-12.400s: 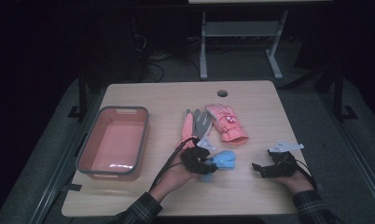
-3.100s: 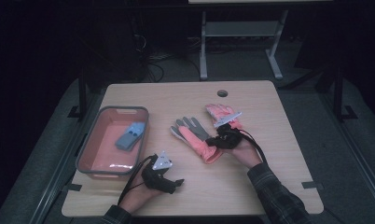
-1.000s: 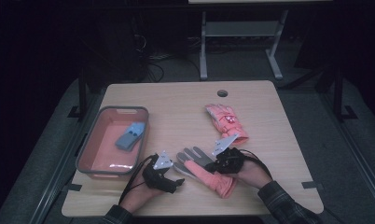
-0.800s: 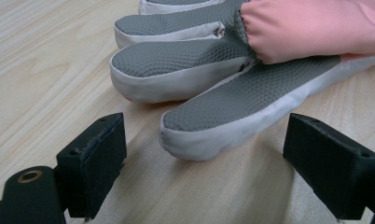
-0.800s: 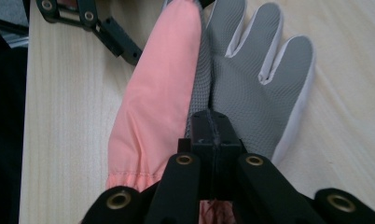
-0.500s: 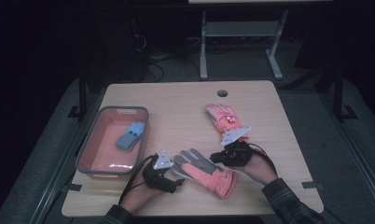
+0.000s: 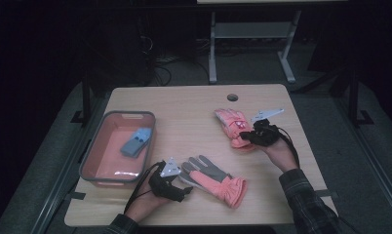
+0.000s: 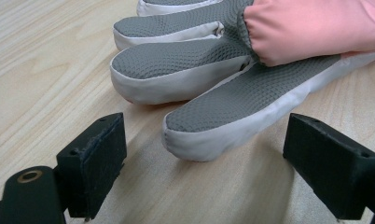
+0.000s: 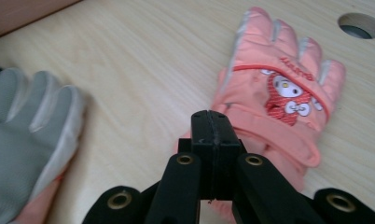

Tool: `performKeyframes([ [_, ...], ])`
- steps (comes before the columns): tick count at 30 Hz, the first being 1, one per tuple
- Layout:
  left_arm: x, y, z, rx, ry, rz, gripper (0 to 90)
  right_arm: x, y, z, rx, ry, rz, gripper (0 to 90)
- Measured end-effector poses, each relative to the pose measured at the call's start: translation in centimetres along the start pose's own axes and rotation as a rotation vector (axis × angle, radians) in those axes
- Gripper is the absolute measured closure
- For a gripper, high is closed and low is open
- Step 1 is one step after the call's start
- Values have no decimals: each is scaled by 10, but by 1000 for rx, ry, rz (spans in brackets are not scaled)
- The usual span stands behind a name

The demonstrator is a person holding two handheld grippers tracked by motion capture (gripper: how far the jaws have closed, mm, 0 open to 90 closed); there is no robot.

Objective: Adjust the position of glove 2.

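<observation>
Two pink gloves lie on the wooden table (image 7: 194,107). One glove, the grey-palmed glove (image 7: 211,179), lies palm up near the front edge. Its grey fingers point at the left gripper (image 7: 180,187), which sits just beside them. That gripper's jaws stand wide apart, and one grey fingertip (image 8: 209,128) lies on the table between them — the black pads do not touch it.

The other glove, the cartoon glove (image 7: 233,126), lies farther back on the table, with a little cartoon face (image 9: 288,95) on its back. The right gripper (image 7: 243,138) is at its cuff end. Its two jaws are pressed flat together with nothing between them. In the right gripper view the tip hangs over the cuff — I cannot tell if it touches.

To the left sits a pink tray (image 7: 89,161) with a grey rim. A small blue thing (image 7: 136,141) lies inside it. A round hole (image 7: 232,97) is in the table near the back edge.
</observation>
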State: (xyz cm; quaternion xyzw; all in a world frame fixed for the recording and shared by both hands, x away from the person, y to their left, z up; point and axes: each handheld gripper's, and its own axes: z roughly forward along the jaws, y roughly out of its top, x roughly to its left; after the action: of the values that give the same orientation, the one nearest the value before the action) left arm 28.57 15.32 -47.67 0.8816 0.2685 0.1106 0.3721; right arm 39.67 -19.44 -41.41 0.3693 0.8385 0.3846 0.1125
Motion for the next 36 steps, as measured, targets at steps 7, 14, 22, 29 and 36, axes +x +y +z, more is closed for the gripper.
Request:
performKeyframes([
  [7, 0, 0, 0, 0, 2, 2, 125, -8, -4, 18, 51, -40, 14, 900],
  [14, 0, 0, 0, 0, 2, 3, 125, -8, -11, 15, 73, -37, 6, 900],
  [22, 0, 0, 0, 0, 2, 3, 125, -16, -26, -4, 98, -42, -2, 900],
  [29, 0, 0, 0, 0, 0, 0, 125, -19, -36, -18, 99, -20, 0, 890],
  [36, 0, 0, 0, 0, 0, 0, 125, -26, -17, -19, 35, 28, -18, 788],
])
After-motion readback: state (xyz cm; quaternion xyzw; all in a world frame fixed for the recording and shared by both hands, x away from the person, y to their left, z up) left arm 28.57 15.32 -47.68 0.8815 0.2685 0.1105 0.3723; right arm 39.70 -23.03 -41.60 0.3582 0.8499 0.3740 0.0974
